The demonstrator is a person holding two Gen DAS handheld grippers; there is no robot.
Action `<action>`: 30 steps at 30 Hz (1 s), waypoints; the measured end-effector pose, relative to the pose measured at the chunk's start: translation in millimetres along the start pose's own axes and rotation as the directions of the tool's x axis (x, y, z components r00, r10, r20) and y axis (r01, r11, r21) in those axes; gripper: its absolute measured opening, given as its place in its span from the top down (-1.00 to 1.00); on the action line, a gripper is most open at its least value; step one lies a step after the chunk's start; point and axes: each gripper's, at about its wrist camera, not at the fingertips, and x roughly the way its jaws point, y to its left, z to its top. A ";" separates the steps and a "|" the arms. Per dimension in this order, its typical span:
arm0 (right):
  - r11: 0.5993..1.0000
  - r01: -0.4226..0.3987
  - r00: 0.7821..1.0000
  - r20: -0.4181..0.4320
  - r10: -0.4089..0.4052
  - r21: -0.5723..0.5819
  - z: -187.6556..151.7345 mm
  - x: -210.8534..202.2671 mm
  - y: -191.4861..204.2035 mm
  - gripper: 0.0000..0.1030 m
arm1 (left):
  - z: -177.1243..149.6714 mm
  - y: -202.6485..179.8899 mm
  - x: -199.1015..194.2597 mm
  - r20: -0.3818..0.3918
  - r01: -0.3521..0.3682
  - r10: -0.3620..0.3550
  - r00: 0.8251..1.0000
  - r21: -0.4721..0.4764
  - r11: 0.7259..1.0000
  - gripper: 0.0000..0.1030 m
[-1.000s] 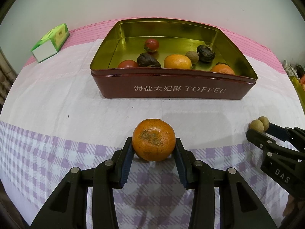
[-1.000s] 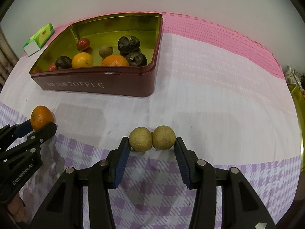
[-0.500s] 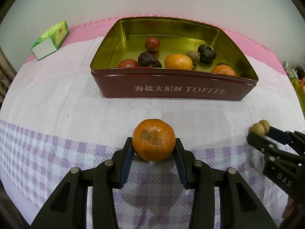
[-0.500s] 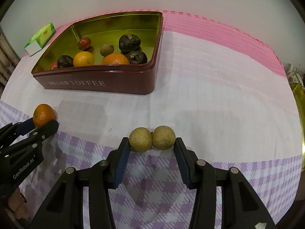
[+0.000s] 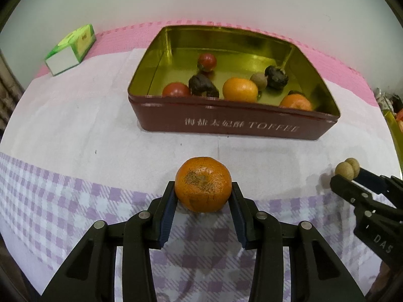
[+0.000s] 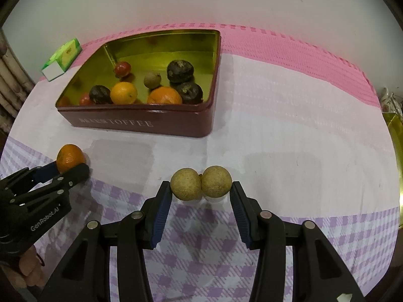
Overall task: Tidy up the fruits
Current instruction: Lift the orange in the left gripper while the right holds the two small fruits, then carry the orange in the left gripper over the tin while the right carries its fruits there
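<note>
We hold a speckled mandarin pinched between the blue pads of our left gripper, above the lilac-checked cloth on the counter. Our right gripper pinches 2 tan longans that sit side by side, touching each other, each pressed by 1 pad. Both grippers point steeply down in front of the dark red toffee tin, well short of its near wall. Inside the tin we see 2 oranges, 2 small red fruits, 1 tan longan and 3 dark wrinkled fruits. A green and white carton lies on the pink cloth beyond the tin's left corner. A fingertip shows under the left gripper in the right wrist view.
</note>
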 end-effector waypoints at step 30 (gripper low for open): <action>0.995 -0.013 0.996 0.092 0.023 -0.101 81.8 -4.0 32.4 0.14 | 82.4 14.0 -15.7 0.130 -0.021 0.018 0.991 0.028 0.999 0.19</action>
